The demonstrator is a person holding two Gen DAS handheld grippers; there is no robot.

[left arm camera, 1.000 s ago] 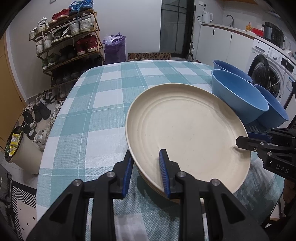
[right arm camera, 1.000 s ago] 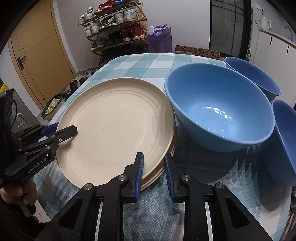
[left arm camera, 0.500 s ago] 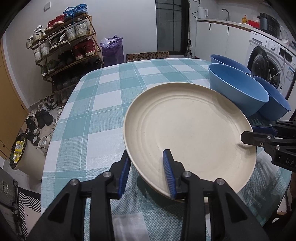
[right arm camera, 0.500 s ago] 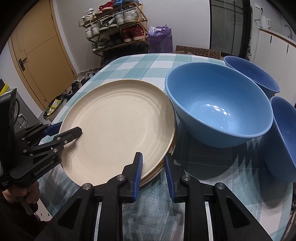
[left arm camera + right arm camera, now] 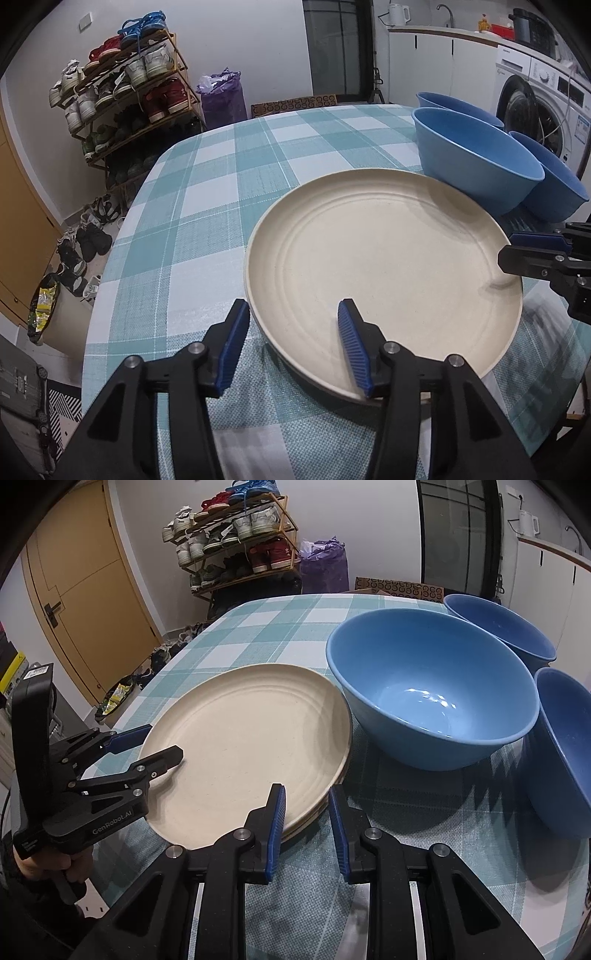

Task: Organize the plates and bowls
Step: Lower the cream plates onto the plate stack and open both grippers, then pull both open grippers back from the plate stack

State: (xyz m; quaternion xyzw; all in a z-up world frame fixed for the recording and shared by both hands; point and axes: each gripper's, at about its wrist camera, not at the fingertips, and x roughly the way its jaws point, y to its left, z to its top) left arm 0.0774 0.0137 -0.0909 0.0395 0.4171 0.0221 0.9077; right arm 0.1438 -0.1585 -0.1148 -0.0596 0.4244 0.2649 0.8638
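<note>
A cream plate (image 5: 384,266) tops a small stack on the checked table; the stack also shows in the right wrist view (image 5: 251,746). My left gripper (image 5: 291,338) is open, its jaws straddling the plate's near rim. It shows from the side in the right wrist view (image 5: 155,746). My right gripper (image 5: 304,814) is open at the opposite rim, one jaw over the plate, one outside. It shows in the left wrist view (image 5: 517,251). Three blue bowls stand beside the plates: a light blue one (image 5: 428,686) and two darker ones (image 5: 498,627) (image 5: 565,749).
The teal checked tablecloth (image 5: 221,192) covers the table. A shoe rack (image 5: 122,96) and a purple bag (image 5: 221,96) stand beyond the far edge. A washing machine (image 5: 543,99) is at the right. A yellow door (image 5: 85,587) is at the left.
My left gripper's jaws have opened wider around the plate rim. The top plate has come down nearly level on the stack. The right gripper has kept its place.
</note>
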